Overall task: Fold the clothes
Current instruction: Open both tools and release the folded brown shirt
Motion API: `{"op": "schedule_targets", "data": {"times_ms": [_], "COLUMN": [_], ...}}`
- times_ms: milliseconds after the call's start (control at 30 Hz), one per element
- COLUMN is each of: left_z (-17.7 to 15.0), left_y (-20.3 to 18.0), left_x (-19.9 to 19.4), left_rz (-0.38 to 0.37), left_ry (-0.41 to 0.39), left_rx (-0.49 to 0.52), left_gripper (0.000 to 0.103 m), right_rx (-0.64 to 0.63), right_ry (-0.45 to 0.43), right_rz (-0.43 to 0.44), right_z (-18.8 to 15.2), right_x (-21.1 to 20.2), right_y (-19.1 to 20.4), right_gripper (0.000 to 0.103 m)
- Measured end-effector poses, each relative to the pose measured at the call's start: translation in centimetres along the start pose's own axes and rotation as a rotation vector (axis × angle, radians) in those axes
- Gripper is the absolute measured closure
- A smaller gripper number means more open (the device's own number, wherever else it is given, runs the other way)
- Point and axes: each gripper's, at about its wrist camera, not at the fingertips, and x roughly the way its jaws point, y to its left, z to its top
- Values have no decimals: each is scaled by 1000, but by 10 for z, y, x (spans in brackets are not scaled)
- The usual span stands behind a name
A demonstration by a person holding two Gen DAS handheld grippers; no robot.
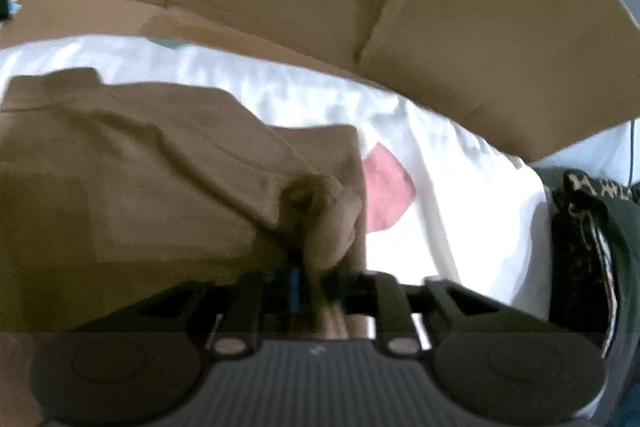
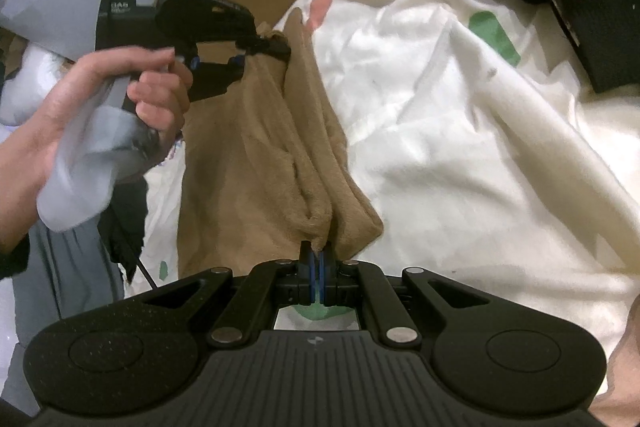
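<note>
Fingers (image 2: 318, 259) of right gripper (image 2: 318, 269) half-hidden in tan garment's (image 2: 256, 155) fold

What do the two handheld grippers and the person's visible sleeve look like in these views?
Both grippers are matte black plastic: a ribbed central deck, a round disc on each side, and linkage arms with silver pivot pins. The right gripper has blue finger pads. The left gripper carries a rounded black housing with small white lettering, and a thin black cable hangs beneath it. The left hand emerges from a light grey sleeve.

Rumpled white bedsheet (image 2: 460, 155) with coloured patches, brown cardboard sheets (image 1: 480, 39) propped behind it.
</note>
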Motion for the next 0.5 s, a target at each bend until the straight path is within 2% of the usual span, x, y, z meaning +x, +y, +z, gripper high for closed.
{"op": "schedule_targets", "data": {"times_ms": [100, 233, 400, 500], "left_z": [7, 15, 27, 36], "left_y": [-1, -2, 0, 9], "left_x": [-1, -21, -55, -70], "left_rz": [-17, -89, -103, -80], "left_ry": [-3, -14, -27, -39], "left_rx": [18, 41, 114, 127], "left_gripper": [71, 52, 50, 46], "right_rx": [28, 13, 34, 27], "right_ry": [14, 14, -34, -51], "right_rz": [-11, -26, -23, -28], "right_z": [0, 2, 8, 14], "right_x": [0, -11, -32, -34], "right_y": [-5, -1, 0, 3], "right_gripper": [103, 101, 99, 98]}}
